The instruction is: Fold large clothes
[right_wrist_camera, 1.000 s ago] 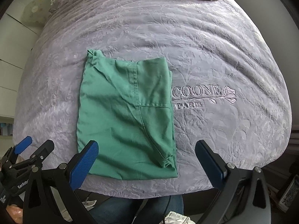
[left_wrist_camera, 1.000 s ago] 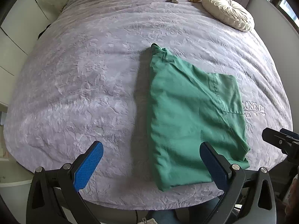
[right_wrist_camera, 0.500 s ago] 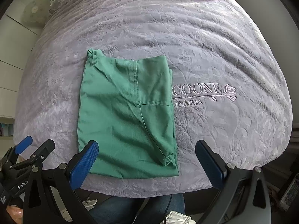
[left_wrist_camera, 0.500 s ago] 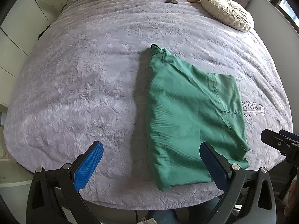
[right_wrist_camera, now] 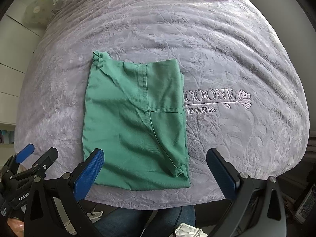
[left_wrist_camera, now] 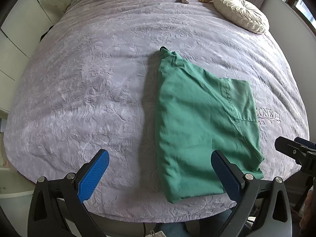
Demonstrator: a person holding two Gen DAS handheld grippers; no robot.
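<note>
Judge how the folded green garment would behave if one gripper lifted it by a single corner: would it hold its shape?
Probably not. The green garment lies limp in thin layers with soft creases, so it would likely droop and unfold. It looks light. The bedspread is plush and textured, so pushing would probably bunch it rather than slide it.
</note>
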